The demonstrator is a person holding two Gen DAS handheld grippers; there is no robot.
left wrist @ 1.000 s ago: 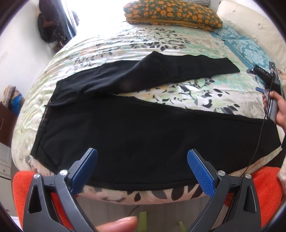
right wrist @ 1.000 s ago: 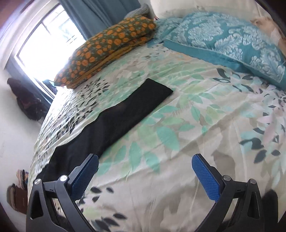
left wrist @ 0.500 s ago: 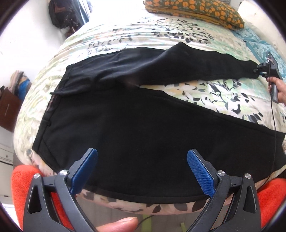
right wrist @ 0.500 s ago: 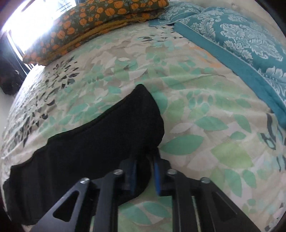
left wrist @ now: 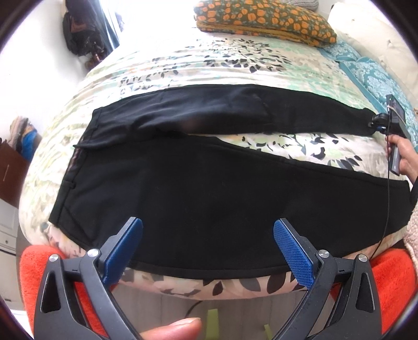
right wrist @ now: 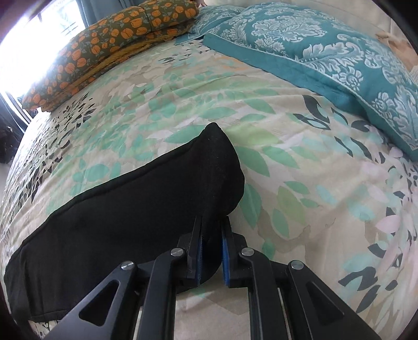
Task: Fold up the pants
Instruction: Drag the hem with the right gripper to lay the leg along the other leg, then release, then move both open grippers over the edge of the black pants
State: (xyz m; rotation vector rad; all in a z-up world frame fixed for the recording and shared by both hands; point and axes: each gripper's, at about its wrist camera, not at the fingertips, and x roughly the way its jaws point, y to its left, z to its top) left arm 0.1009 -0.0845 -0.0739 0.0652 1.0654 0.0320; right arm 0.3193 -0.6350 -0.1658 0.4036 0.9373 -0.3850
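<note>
Gripping the hem of the far leg (right wrist: 146, 206): right gripper (right wrist: 212, 251), jaws closed on a pinch of black cloth at the leg's end.

Left gripper (left wrist: 208, 248): jaws wide open, nothing between them, hanging over the near leg (left wrist: 209, 204) at the bed's edge.

Pants (left wrist: 183, 170): black, spread flat on the bed (right wrist: 300, 183), waistband (left wrist: 78, 167) at the left of the left view, legs running rightward and splayed apart with a wedge of quilt between them.

Also present: orange-flowered pillow (left wrist: 263, 21) and teal pillow (right wrist: 326, 57) at the head of the bed, well apart from the pants.

Step, as judged: first fold, leg onto leg, just begun at the far hem. Next move likely calls for lifting that hem and carrying it across to lie on the near leg, edges matched; the left gripper could pin or take the waistband to keep the cloth from dragging.
</note>
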